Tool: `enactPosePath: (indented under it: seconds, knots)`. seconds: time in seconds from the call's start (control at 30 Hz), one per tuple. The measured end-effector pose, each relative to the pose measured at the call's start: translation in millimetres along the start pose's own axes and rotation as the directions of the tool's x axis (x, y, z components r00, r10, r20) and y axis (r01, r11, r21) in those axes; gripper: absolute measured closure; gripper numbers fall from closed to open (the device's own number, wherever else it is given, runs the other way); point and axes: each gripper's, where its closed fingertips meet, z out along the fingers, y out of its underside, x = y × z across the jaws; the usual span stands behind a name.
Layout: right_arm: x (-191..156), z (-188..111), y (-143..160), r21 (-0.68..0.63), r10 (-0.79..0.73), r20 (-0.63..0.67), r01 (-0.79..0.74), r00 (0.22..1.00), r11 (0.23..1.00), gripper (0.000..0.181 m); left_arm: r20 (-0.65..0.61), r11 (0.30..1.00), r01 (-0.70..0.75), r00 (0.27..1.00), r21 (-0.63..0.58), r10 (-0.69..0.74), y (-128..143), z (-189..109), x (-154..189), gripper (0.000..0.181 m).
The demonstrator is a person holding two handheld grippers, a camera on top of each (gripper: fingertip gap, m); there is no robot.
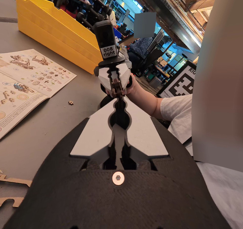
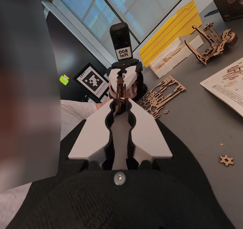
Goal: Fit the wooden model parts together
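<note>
Wooden assembly (image 2: 119, 93) clenched between left gripper (image 1: 119, 100), right gripper (image 2: 119, 101); contact detail obscured.

A white label (image 1: 109, 52) with printed characters sits on the camera of the right gripper (image 1: 116, 89), and a matching label (image 2: 123, 53) on the left gripper (image 2: 120, 87). A framed sign (image 1: 181, 85) bears a black-and-white marker and captions. The instruction booklet (image 1: 26, 80) carries fine print, too small to read.

The instruction booklet (image 2: 226, 91) runs off the right picture edge. A cut-out wooden sheet (image 1: 11, 191) at the worktop's near edge is cropped, partly behind the left gripper (image 1: 119, 100).
</note>
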Motion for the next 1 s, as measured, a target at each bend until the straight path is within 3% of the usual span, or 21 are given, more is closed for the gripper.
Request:
enactPosePath:
  seconds: [0.17,0.5,0.77,0.83,0.9,1.0]
  knots:
    - [0.0,-4.0,-4.9,0.023,-0.006,-0.001,0.006,1.0,1.0,0.169,0.033,1.0,-0.006,0.999,0.017,0.005,-3.4,-2.4,-6.0,0.156]
    - [-1.4,-1.1,-2.2,0.004,-0.075,-0.007,0.075,0.997,0.997,0.169,0.006,0.999,0.006,1.0,0.054,-0.007,-8.0,-4.6,-3.6,0.171]
    - [-2.6,-0.8,-2.4,-0.002,-0.132,-0.017,0.132,0.991,0.991,0.169,0.025,0.998,-0.037,0.999,0.05,0.036,-8.7,-4.8,-2.5,0.172]
    - [-0.8,-1.5,-3.2,0.004,-0.118,-0.023,0.119,0.993,0.993,0.169,0.019,0.998,-0.017,1.0,0.054,0.016,-8.1,-4.2,-4.3,0.17]
    - [0.3,-1.2,-3.3,0.009,-0.109,-0.024,0.11,0.994,0.994,0.169,0.012,0.999,0.006,1.0,0.046,-0.006,-6.0,-1.5,-5.3,0.152]
    - [1.7,1.5,0.0,-0.005,-0.117,-0.03,0.117,0.993,0.993,0.17,0.013,0.999,-0.001,1.0,0.046,0.001,-4.2,2.1,-4.7,0.155]
